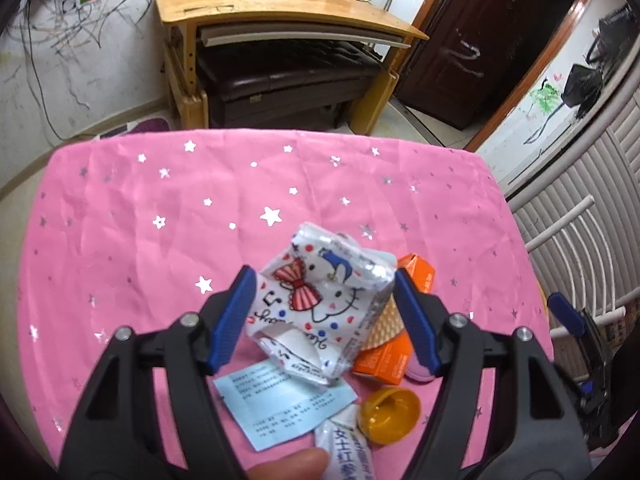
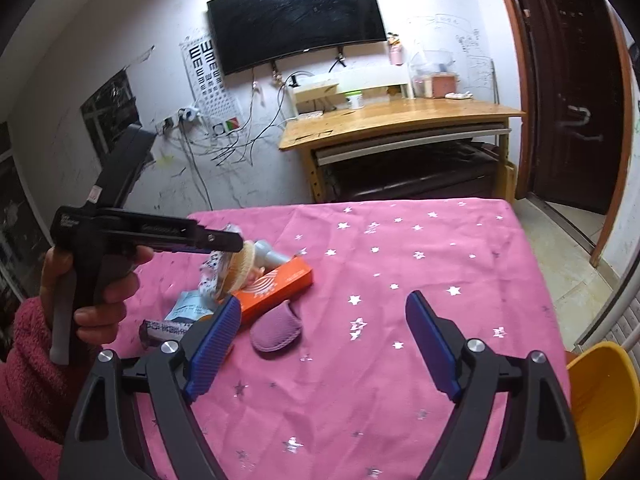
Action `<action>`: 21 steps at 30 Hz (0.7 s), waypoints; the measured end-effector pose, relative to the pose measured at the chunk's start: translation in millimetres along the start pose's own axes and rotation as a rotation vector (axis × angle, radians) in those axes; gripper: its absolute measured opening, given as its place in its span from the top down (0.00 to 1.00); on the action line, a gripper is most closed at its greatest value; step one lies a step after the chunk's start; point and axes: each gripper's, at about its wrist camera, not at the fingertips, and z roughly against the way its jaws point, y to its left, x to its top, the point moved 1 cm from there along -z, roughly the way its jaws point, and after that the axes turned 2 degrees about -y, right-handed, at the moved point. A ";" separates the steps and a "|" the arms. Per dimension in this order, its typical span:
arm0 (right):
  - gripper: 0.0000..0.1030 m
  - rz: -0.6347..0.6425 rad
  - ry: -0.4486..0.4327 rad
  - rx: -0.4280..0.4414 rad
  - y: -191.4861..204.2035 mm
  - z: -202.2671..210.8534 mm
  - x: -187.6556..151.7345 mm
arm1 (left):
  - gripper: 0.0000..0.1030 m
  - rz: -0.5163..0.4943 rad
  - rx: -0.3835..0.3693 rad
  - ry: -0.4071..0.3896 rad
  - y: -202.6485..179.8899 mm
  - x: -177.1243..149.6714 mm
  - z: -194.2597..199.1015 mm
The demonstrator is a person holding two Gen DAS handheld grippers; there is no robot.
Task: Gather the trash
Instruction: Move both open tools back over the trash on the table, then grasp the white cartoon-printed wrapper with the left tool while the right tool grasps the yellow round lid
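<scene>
My left gripper [image 1: 324, 280] is shut on a crumpled white Hello Kitty wrapper [image 1: 320, 300] and holds it above the pink table. Under it lie an orange box [image 1: 384, 360], a pale blue paper slip [image 1: 280, 404], an orange cap [image 1: 390, 408] and a white-blue sachet [image 1: 348, 452]. In the right wrist view the left gripper [image 2: 236, 244] holds the wrapper [image 2: 214, 272] over the orange box [image 2: 276, 284], beside a purple pouch [image 2: 276, 330] and a grey tube [image 2: 268, 254]. My right gripper [image 2: 324, 308] is open and empty over the cloth.
The table wears a pink starred cloth [image 2: 400, 264]. A yellow bin [image 2: 604, 404] stands at its right side. A wooden desk [image 2: 400, 120] and a door [image 2: 572, 92] are beyond. A white radiator [image 1: 580, 216] stands at the right.
</scene>
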 end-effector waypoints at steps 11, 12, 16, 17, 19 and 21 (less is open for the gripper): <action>0.24 0.091 0.059 0.077 45.0 -19.6 -7.9 | 0.81 0.043 0.010 -0.008 20.0 -9.6 -3.5; 0.24 0.101 0.067 0.086 50.0 -22.3 -8.9 | 0.82 0.042 0.022 -0.001 20.9 -10.8 -4.4; 0.23 0.119 0.090 0.113 62.8 -30.6 -12.9 | 0.86 0.044 0.039 -0.002 22.5 -14.3 -4.0; 0.23 0.124 0.095 0.119 65.7 -32.5 -14.0 | 0.86 0.051 0.039 -0.005 23.9 -14.9 -2.2; 0.23 0.132 0.105 0.130 70.1 -36.0 -15.0 | 0.88 0.066 0.050 -0.022 26.8 -14.6 4.4; 0.23 0.150 0.117 0.139 75.6 -39.6 -17.2 | 0.89 0.082 0.055 -0.044 31.0 -14.4 13.4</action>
